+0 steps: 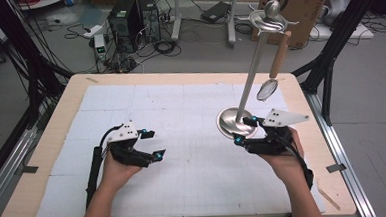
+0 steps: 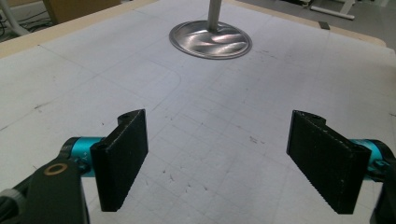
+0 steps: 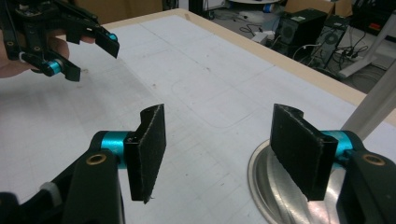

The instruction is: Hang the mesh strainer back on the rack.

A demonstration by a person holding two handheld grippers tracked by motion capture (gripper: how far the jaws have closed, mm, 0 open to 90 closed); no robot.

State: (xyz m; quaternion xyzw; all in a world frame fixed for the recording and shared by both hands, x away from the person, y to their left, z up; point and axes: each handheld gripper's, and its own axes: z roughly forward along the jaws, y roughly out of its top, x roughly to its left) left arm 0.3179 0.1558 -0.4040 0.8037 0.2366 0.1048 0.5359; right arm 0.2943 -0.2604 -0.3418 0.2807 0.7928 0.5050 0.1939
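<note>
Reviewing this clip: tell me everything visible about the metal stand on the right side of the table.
The metal stand looks like polished steel: a round, shiny disc base lying flat on the white mat, a slim pole rising from it and leaning away toward the upper right in the high view, and a top piece with a ball finial and short hook arms. A wooden-handled utensil with a small round metal head hangs from one arm. The right gripper, jaws open, sits at the base's near edge; contact is unclear.
</note>
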